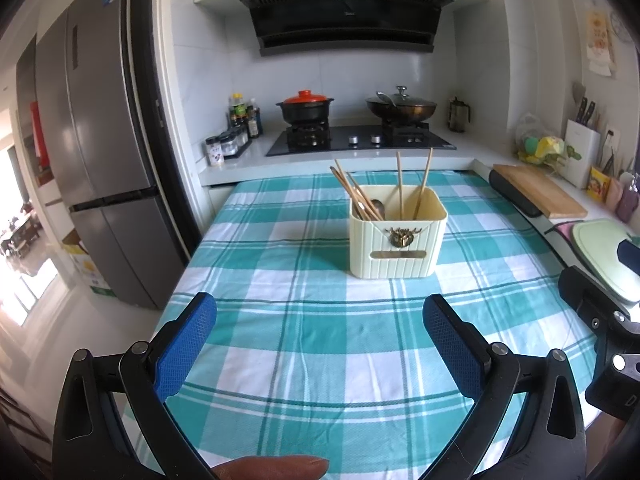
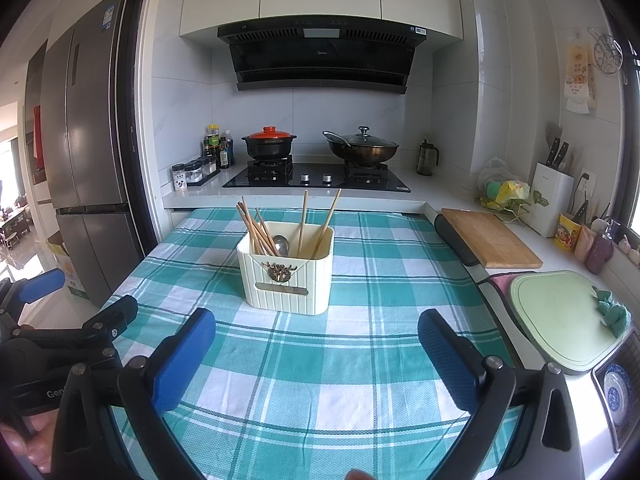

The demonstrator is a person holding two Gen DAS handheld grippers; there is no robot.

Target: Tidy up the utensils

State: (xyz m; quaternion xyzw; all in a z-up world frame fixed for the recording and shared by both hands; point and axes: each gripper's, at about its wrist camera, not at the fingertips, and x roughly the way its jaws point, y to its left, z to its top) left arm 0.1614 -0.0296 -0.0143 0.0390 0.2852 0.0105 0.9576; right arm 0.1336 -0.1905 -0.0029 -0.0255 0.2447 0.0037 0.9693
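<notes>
A cream ribbed utensil holder [image 1: 396,246] stands on the teal checked tablecloth [image 1: 320,340]; it also shows in the right wrist view [image 2: 286,280]. Several wooden chopsticks [image 1: 356,194] and a metal spoon [image 1: 378,208] stand in it; the right wrist view shows the chopsticks [image 2: 256,228] and the spoon [image 2: 281,245] too. My left gripper [image 1: 320,316] is open and empty, well short of the holder. My right gripper [image 2: 316,330] is open and empty, just in front of the holder. The left gripper's body shows in the right wrist view at the left edge [image 2: 60,332].
A gas hob with a red-lidded pot [image 1: 306,106] and a wok [image 1: 400,108] is behind the table. Spice jars [image 1: 230,144] stand at the back left. A wooden board [image 2: 490,240], a green cutting board [image 2: 560,316] and a knife block [image 2: 550,200] are on the right counter. A fridge [image 1: 108,152] stands at the left.
</notes>
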